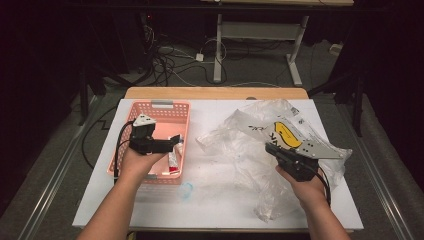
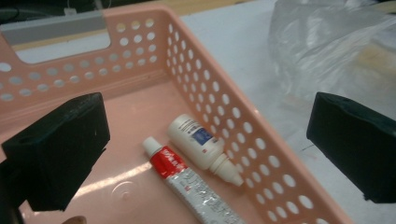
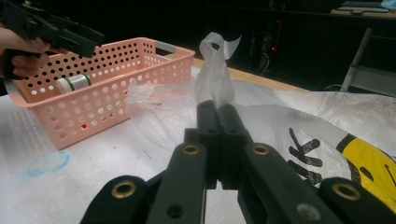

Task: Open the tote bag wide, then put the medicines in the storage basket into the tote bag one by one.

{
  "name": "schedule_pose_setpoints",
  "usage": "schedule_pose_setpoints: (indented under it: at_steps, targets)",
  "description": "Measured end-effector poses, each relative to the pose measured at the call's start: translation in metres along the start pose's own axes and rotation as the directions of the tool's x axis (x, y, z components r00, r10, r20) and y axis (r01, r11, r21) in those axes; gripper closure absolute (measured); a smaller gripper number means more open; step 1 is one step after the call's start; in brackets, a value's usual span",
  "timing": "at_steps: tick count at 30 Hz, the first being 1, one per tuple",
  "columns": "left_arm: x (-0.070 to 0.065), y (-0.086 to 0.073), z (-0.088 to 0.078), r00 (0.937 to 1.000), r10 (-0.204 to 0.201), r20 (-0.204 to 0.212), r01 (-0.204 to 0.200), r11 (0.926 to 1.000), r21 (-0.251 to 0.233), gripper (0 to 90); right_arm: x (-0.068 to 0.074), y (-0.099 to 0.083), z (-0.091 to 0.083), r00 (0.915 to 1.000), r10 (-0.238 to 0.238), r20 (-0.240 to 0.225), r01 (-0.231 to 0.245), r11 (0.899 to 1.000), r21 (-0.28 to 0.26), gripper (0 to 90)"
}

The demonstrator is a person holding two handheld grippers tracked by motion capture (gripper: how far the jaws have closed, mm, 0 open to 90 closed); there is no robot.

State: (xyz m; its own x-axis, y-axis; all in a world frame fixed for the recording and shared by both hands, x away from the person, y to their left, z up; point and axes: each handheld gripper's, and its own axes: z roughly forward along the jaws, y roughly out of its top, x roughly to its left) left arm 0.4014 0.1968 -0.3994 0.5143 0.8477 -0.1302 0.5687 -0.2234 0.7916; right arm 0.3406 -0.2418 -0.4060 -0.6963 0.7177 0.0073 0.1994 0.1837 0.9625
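The right gripper (image 3: 218, 108) has its jaws pressed together on a twisted tuft of the clear plastic bag (image 1: 260, 145), pinching the film so that the bag stays lifted and anchored on the white table (image 1: 210, 200), probably to keep its mouth steady while things are taken out of it; the left gripper (image 1: 175, 141) hangs over the pink basket (image 1: 165, 106) with its jaws spread wide and nothing between them, which fits a gripper that has nothing left to carry above the place where items are meant to land; inside the basket lie a red-and-silver tube (image 2: 187, 179) and a small white dropper bottle (image 2: 201, 143), side by side and touching, both on the basket floor near its perforated right wall; the left gripper view gives these two plainly, label and cap included, whereas the high view shows little more than a red smear of the tube under the jaws; the right gripper view, looking low across the table, adds the pinched plastic standing up above the jaw tips, a further white container with a green band (image 3: 74, 82) seen through the basket's holes, and a faint blue ring (image 3: 48, 163) on the tabletop; the high view alone shows the bag's whole crumpled spread with its yellow print (image 1: 287, 134) beside the right hand (image 1: 307, 187).
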Motion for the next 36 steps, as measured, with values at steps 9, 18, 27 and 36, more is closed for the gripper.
schedule_pose_setpoints:
  at_steps: [9, 18, 27, 36]
  targets:
    - [0.018, 0.005, 0.021, 0.9990, -0.033, -0.030, 0.038, 0.9874, 0.153, 0.0, -0.003, -0.001, 0.003, 0.9999, 0.007, 0.008, -0.007, 1.000, 0.003, 90.0]
    - [0.020, 0.004, 0.034, 0.9982, -0.043, -0.041, 0.053, 0.9520, 0.301, 15.5, -0.002, -0.001, 0.002, 0.9999, -0.003, 0.010, 0.003, 1.000, 0.004, 90.0]
    - [0.018, 0.005, 0.048, 0.9987, -0.042, -0.028, 0.051, 0.9013, 0.430, 23.7, 0.002, -0.003, 0.003, 0.9999, -0.016, 0.002, 0.016, 1.000, 0.018, 90.0]
    - [0.015, 0.003, 0.063, 0.9968, -0.049, -0.063, 0.075, 0.8517, 0.519, 32.1, 0.004, -0.001, -0.002, 0.9998, -0.020, -0.001, 0.020, 1.000, 0.007, 90.0]
